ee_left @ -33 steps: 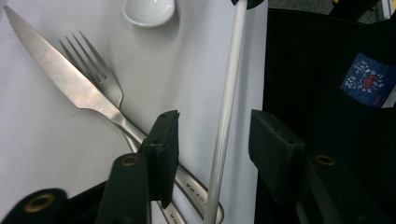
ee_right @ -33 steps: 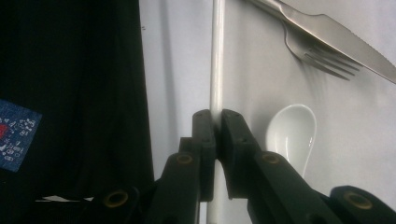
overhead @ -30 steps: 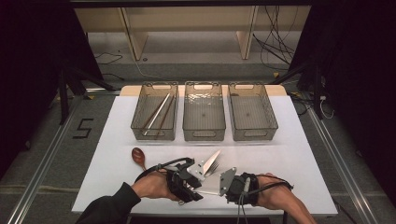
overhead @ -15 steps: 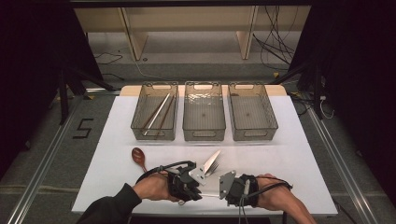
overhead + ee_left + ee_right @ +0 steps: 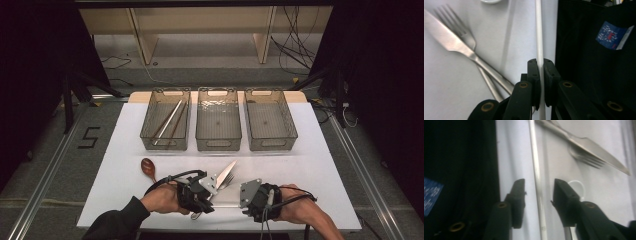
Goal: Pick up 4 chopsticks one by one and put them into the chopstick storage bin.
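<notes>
Left gripper (image 5: 540,75) clamps a thin white stick (image 5: 539,37) lying along the near edge of the white table (image 5: 320,165). Right gripper (image 5: 537,192) has just been opening; its jaws stand apart with the same stick between them, untouched. Just beyond lie a knife (image 5: 454,45) and fork (image 5: 461,30), crossed. Farther left rests a brown spoon (image 5: 148,167); three clear bins (image 5: 219,142) line the far side.
</notes>
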{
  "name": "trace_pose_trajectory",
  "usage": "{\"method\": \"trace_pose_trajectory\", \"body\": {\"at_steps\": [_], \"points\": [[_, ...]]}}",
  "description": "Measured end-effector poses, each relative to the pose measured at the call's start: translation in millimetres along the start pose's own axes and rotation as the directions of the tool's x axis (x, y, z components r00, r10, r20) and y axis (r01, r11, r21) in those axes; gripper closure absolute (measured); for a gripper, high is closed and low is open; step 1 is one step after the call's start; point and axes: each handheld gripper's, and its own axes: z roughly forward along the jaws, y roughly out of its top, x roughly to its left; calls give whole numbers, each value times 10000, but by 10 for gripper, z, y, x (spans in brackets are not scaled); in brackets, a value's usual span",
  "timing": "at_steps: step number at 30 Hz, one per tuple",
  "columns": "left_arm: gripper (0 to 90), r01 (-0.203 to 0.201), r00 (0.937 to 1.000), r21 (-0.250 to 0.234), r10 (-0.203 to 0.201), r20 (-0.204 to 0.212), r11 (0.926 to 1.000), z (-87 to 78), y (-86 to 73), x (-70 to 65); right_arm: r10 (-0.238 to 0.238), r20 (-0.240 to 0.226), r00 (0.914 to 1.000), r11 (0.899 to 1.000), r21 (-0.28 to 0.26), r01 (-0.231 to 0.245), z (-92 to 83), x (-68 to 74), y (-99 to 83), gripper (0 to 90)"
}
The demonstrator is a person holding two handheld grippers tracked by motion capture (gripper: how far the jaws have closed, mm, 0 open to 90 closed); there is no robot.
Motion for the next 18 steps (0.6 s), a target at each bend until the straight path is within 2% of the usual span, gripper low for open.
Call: {"method": "trace_pose_trajectory", "body": {"at_steps": [3, 6, 11, 15, 16, 18], "points": [[849, 387, 9987, -79, -390, -329, 9992, -44, -27, 55, 665, 254, 9975, 9975, -252, -659, -21, -39, -21, 514], [849, 765, 9953, -207, -776, -584, 9969, -82, -69, 116, 1197, 636, 9908, 9912, -641, -1157, -53, -73, -43, 464], [849, 1406, 9849, -390, -1438, -966, 9893, -129, -122, 196, 2038, 1042, 9734, 9719, -1415, -1883, -129, -135, -63, 410], [850, 1914, 9716, -713, -1993, -1276, 9789, -181, -162, 254, 2557, 1160, 9598, 9562, -1768, -2334, -168, -150, -99, 411], [849, 2134, 9650, -852, -2236, -1370, 9732, -195, -172, 269, 2639, 1226, 9567, 9536, -1820, -2397, -179, -152, -106, 412], [849, 2351, 9574, -924, -2469, -1500, 9676, -223, -194, 305, 2791, 1290, 9516, 9477, -1966, -2513, -195, -150, -121, 412]]}}
